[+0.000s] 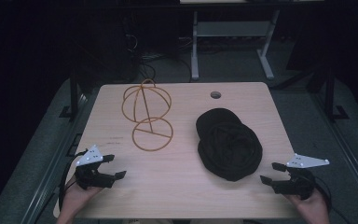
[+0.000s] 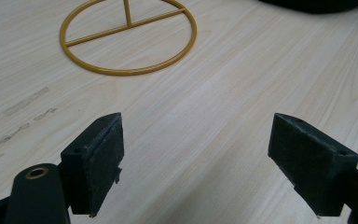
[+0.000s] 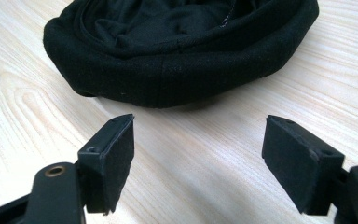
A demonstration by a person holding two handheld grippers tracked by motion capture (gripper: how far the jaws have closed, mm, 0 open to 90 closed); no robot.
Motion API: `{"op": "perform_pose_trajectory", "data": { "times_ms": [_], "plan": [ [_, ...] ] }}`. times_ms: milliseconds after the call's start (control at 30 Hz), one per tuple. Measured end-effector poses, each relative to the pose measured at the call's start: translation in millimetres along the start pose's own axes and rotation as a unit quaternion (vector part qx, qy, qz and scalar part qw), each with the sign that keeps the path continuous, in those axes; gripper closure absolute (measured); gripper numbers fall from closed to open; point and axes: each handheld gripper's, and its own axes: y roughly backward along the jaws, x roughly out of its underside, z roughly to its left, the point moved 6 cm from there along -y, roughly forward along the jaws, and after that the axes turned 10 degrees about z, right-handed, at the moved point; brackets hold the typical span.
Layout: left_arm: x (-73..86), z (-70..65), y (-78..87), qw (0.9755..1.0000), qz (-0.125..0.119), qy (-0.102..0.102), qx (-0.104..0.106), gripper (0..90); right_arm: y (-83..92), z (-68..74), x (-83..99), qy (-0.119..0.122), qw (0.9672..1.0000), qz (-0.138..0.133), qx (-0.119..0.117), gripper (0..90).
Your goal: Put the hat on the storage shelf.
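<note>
Two hand-held grippers are seen at the near edge of a light wood table (image 1: pixel 182 186), one at each side. The left gripper (image 1: pixel 113 167) is held low over the near left corner, jaws spread wide with nothing between them. In the left gripper view the left gripper (image 2: pixel 196 158) is pointed across bare tabletop toward the flat ring base of a gold wire stand (image 2: pixel 128 35), which is well apart from the pads. In the high view the gold wire stand (image 1: pixel 147 114) is placed upright on the far left part of the table: a round wire cage on a thin post over a ring base.

The right gripper (image 1: pixel 271 172) is held at the near right corner, jaws likewise parted and empty. A black cap (image 1: pixel 228 143) is laid on the right half of the table, near that gripper but not touched by it. In the right gripper view the right gripper (image 3: pixel 198 156) is aimed at the black cap (image 3: pixel 182 51), whose hollow inside is turned upward; bare wood is seen between pads and fabric.

A round hole (image 1: pixel 216 94) is noted near the far edge of the table.
</note>
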Motion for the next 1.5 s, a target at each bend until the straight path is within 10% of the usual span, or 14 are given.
{"op": "perform_pose_trajectory", "data": {
  "times_ms": [633,1500],
  "plan": [
    [-30.9,-35.8,-14.5,0.9978,0.004,-0.058,0.031,18.0,2.9,-1.8,0.2,-0.004,0.9999,-0.009,-0.006,23.8],
    [-113.3,-101.5,-65.4,0.9824,0.016,-0.154,0.105,19.5,9.0,-1.2,-2.5,-0.003,0.9996,-0.029,-0.007,23.8]
  ]
}}
